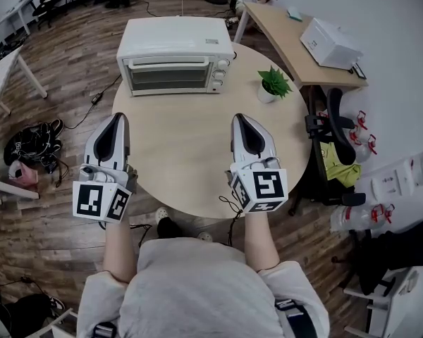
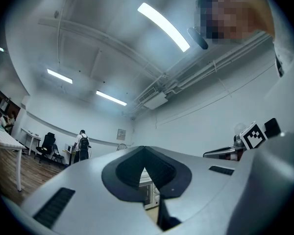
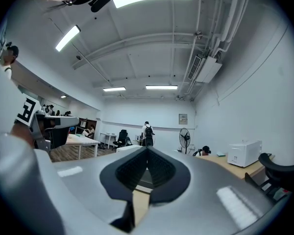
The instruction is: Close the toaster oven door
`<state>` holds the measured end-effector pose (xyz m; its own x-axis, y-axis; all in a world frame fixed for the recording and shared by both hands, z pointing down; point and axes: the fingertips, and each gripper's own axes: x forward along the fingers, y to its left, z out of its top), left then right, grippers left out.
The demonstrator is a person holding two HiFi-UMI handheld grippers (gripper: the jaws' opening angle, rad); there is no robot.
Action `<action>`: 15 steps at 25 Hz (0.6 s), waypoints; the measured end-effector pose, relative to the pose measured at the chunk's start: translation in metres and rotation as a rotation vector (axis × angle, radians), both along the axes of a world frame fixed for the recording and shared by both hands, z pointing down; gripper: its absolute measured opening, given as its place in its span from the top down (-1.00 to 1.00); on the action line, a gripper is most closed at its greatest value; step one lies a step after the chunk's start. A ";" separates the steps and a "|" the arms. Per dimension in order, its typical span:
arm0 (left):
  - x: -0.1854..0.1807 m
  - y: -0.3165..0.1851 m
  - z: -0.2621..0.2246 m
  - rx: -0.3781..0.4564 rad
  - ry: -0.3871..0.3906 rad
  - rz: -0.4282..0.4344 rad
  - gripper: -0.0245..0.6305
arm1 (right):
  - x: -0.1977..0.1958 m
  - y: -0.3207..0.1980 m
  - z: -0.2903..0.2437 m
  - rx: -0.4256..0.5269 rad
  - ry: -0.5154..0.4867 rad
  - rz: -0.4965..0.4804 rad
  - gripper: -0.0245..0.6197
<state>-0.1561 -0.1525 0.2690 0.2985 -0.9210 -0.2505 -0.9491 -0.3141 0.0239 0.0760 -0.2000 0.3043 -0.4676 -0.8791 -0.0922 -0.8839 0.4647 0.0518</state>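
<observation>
The white toaster oven [image 1: 175,55] stands at the far side of the round wooden table [image 1: 197,160], with its glass door [image 1: 168,77] up against its front. Both grippers hover over the table's near half, well short of the oven. My left gripper [image 1: 116,120] is at the left and my right gripper [image 1: 244,120] at the right, each with jaws together and nothing between them. In the left gripper view the shut jaw tips [image 2: 145,155] let a sliver of the oven [image 2: 148,190] show. The right gripper view shows shut tips [image 3: 147,152] with the oven top [image 3: 129,149] behind.
A small potted plant [image 1: 273,83] sits on the table to the right of the oven. A desk with a white printer [image 1: 329,42] and a black chair [image 1: 335,146] stand to the right. Shoes [image 1: 32,143] and a cable lie on the floor at the left.
</observation>
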 end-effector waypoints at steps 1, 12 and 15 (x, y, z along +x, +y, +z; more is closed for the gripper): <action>0.002 0.003 -0.001 0.001 0.000 -0.003 0.91 | 0.002 0.003 -0.001 0.003 -0.004 0.000 0.89; 0.019 0.027 -0.003 0.006 -0.007 -0.027 0.91 | 0.021 0.023 -0.006 0.030 -0.008 -0.009 0.89; 0.023 0.030 -0.004 0.007 -0.008 -0.030 0.91 | 0.024 0.026 -0.007 0.031 -0.011 -0.015 0.89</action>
